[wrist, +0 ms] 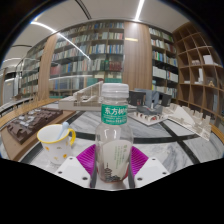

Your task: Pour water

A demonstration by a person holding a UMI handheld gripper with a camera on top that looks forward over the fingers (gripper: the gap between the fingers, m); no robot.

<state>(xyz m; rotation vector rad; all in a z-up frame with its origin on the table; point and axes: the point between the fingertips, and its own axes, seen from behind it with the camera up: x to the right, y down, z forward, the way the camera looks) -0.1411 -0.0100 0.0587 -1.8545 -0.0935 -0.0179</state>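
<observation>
My claw [113, 163] grips the bottle [115, 140], both purple pads [88, 156] pressed against its clear sides, the fingers closed only to the bottle's width. The bottle stands upright, long axis vertical, cap [115, 94] pointing to twelve o'clock, green label [116, 114] facing me. A white cup [55, 141] with a yellow handle sits on the marble table [175, 150] at about ten o'clock, apart from the bottle.

Clear water bottle [115, 140] — green label, upright — with a white yellow-handled mug [55, 141] beside it.
</observation>
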